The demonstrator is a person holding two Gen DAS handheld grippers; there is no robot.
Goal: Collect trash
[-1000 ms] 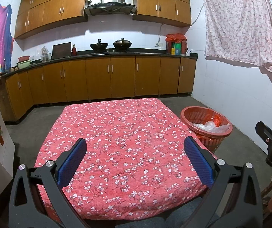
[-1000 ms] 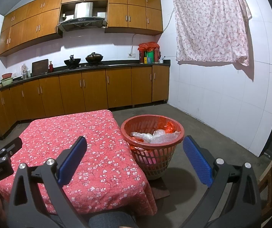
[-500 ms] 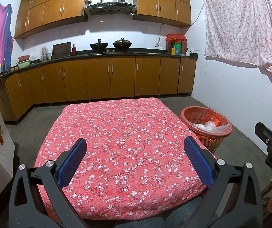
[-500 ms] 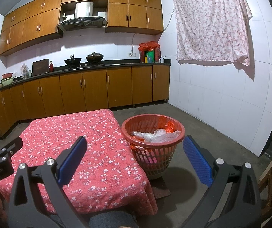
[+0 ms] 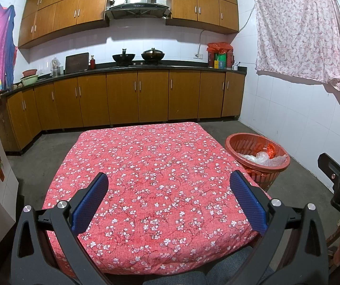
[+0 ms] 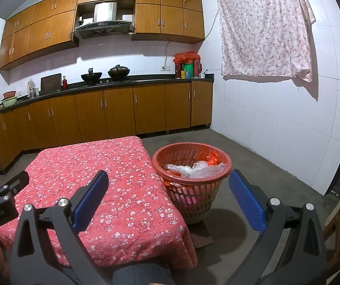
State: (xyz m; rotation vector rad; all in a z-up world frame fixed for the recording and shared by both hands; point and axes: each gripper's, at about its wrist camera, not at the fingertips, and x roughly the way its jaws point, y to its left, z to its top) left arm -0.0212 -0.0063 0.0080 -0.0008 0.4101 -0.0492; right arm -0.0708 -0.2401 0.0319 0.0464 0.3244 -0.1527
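Both my jaws, left [image 5: 168, 200] and right [image 6: 168, 198], hang released and empty over the desk [image 5: 151, 166]; trash basket [image 6: 191, 180] at two o'clock.

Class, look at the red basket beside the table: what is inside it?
The red basket holds crumpled clear plastic and orange-red plastic on top. Whatever lies beneath that layer is covered and cannot be made out.

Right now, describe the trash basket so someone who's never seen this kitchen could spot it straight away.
Find the table under the red floral cloth in the middle of the kitchen. On the floor at its right side, toward the white tiled wall, stands the round red slatted basket. Crumpled clear plastic and red wrappers fill it; nothing else there holds trash.
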